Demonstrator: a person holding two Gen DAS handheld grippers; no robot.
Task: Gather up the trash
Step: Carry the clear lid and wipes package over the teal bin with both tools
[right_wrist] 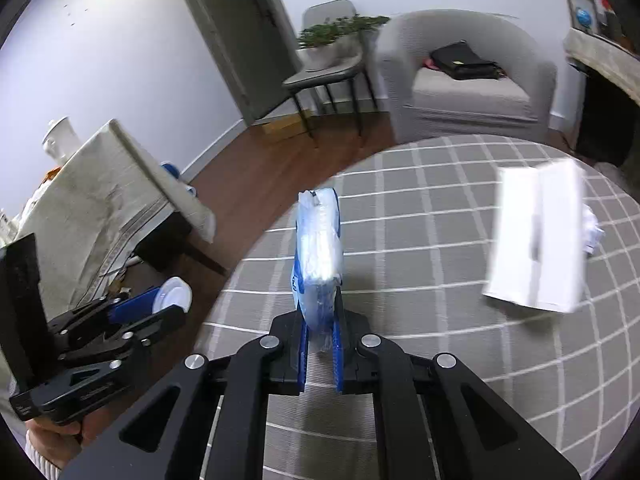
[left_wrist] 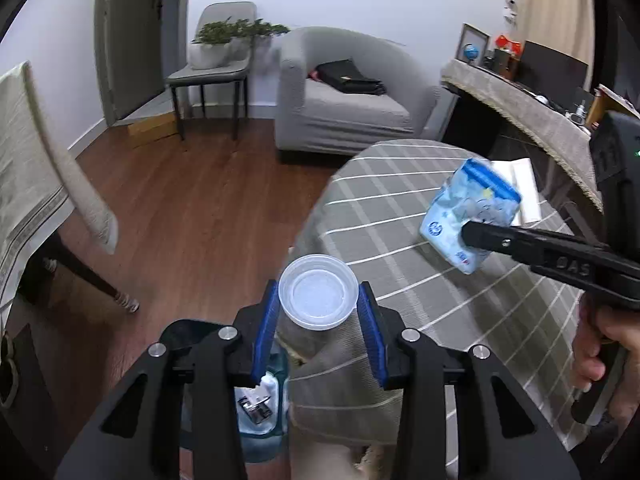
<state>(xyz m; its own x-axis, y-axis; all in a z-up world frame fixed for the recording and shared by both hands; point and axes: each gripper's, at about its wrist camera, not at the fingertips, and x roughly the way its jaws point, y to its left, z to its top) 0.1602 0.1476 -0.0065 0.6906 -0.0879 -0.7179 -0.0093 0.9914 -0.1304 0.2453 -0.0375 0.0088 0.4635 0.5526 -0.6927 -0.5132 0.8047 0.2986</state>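
My left gripper (left_wrist: 319, 300) is shut on a clear plastic cup (left_wrist: 318, 292), held by its sides past the left edge of the round table with the grey checked cloth (left_wrist: 400, 216); the cup (right_wrist: 173, 294) and left gripper (right_wrist: 160, 306) also show at the left in the right wrist view. My right gripper (right_wrist: 320, 320) is shut on a blue and white plastic wrapper (right_wrist: 318, 248), lifted just above the cloth (right_wrist: 420, 200). From the left wrist view the wrapper (left_wrist: 468, 208) hangs from the right gripper (left_wrist: 472, 234). Below the left gripper, a bin (left_wrist: 260, 404) with trash sits on the floor.
A white box (right_wrist: 536, 240) and a crumpled white paper (right_wrist: 592, 230) lie on the table's right side. A cloth-draped table (left_wrist: 24, 168) stands left, a grey armchair (left_wrist: 344, 92) and a chair with plants (left_wrist: 216, 60) behind. Wooden floor (left_wrist: 192, 200) lies between.
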